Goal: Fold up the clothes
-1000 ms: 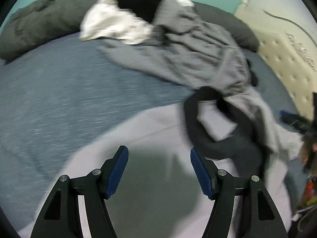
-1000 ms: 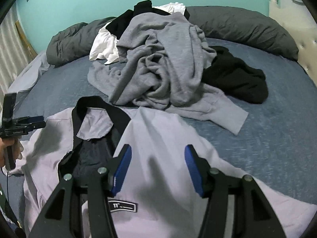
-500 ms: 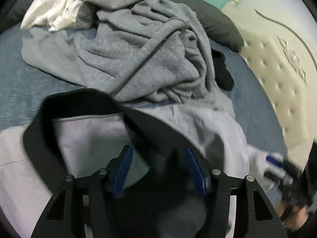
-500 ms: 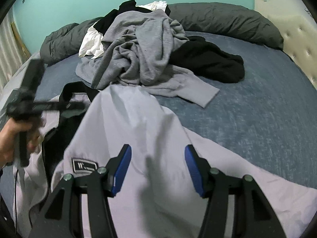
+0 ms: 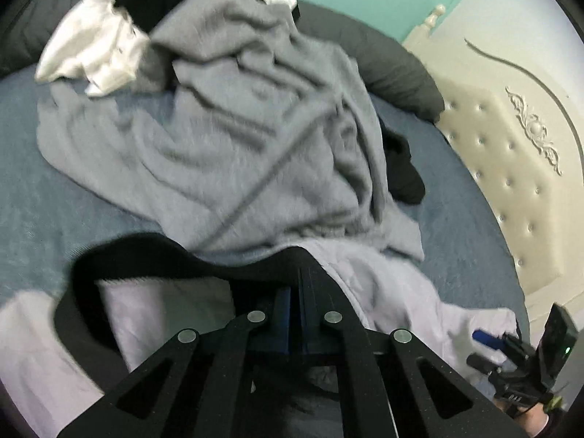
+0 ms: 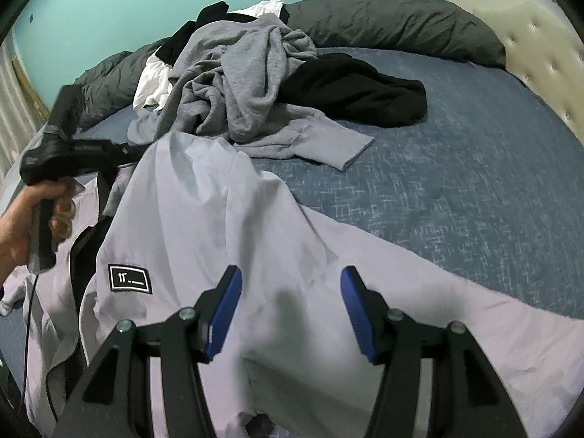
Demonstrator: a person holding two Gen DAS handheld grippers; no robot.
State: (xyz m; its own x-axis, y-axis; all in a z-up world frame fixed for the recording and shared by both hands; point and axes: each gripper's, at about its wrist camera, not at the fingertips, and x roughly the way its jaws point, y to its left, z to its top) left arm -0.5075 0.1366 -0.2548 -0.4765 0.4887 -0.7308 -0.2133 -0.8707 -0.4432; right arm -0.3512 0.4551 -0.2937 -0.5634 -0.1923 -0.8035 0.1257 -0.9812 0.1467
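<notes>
Light is dim, cool and even, with no glare. The left wrist view is smeared by motion blur across the grey sweatshirt (image 5: pixel 233 138); the right wrist view is sharper. The right gripper (image 6: pixel 291 310) casts a soft shadow on the pale jacket (image 6: pixel 226 219) just beyond its fingertips. Fisheye bending curves the bed (image 6: pixel 456 189), and black vignette fills the corners.

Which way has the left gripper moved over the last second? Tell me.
Yes. The left gripper went forward toward the grey pile, reaching the jacket's black collar, and shut on it.

Smooth matt jacket (image 6: pixel 226 219); fleecy grey sweatshirt (image 6: pixel 248 84)
</notes>
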